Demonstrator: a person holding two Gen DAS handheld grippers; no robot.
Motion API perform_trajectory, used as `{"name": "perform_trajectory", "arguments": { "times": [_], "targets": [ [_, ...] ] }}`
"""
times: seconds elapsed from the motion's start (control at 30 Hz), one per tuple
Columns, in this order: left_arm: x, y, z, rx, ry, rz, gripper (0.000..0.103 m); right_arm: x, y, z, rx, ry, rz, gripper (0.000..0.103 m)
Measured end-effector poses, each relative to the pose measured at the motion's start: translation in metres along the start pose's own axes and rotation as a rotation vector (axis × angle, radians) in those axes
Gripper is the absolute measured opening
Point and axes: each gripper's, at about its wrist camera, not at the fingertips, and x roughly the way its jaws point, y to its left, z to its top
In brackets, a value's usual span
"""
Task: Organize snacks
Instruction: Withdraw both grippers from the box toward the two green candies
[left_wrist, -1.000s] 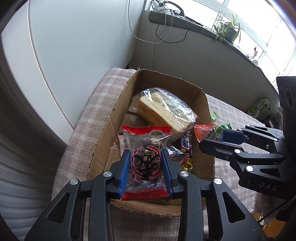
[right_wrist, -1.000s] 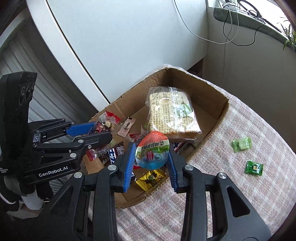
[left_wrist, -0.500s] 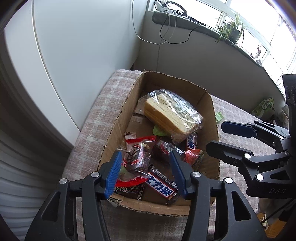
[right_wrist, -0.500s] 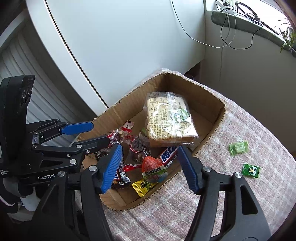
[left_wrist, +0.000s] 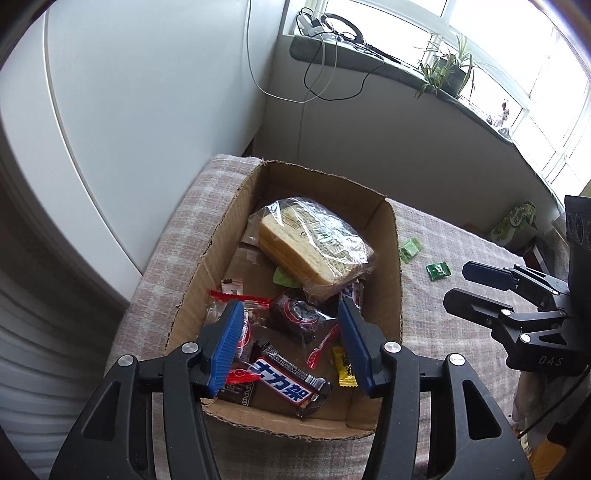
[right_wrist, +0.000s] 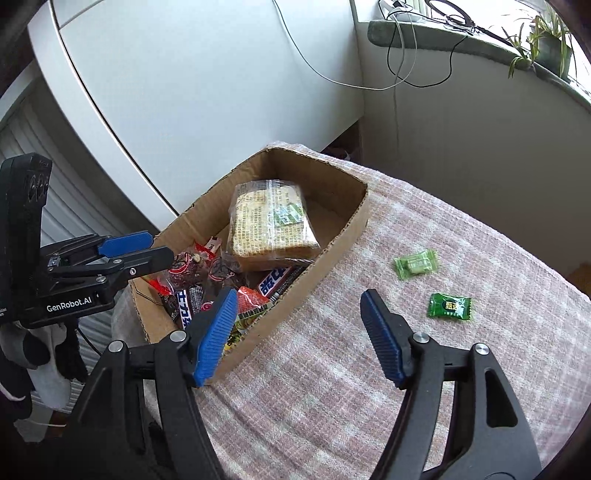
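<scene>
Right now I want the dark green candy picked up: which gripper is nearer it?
Right. The right gripper hangs beside the dark green candy; the left gripper hangs over the box.

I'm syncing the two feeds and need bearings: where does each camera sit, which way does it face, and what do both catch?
Left wrist: on the left tool, looking down into the brown cardboard box; the right tool shows at right.
Right wrist: on the right tool, jaws opening and empty, over the checked tablecloth beside the box; the left tool shows at left.
Shared: box, clear-wrapped bread, two green candies.
</scene>
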Motion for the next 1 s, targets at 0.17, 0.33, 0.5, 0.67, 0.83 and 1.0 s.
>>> {"name": "perform_trajectory", "arguments": {
  "times": [0.17, 0.33, 0.5, 0.67, 0.83, 1.0],
  "targets": [
    [-0.003, -0.028, 0.006, 0.037, -0.019, -0.043, 0.052, -0.015, -0.042, -0.009, 0.046, -0.017, -0.053, 0.071],
    [0.004, -0.066, 0.009, 0.092, -0.022, -0.112, 0.046, -0.015, -0.077, -0.015, 0.045, -0.016, -0.082, 0.071],
    [0.017, -0.108, 0.011, 0.134, -0.02, -0.174, 0.042, -0.011, -0.099, -0.022, -0.047, 0.012, -0.047, 0.071],
    [0.046, -0.144, 0.013, 0.148, -0.007, -0.203, 0.036, -0.003, -0.116, -0.023, -0.179, 0.049, 0.037, 0.059],
    [0.084, -0.171, 0.019, 0.157, 0.001, -0.188, 0.032, 0.011, -0.133, -0.019, -0.294, 0.065, 0.119, 0.048],
    [0.124, -0.177, 0.023, 0.145, 0.034, -0.135, 0.031, 0.035, -0.141, -0.013, -0.406, 0.092, 0.182, 0.048]
  ]
}}
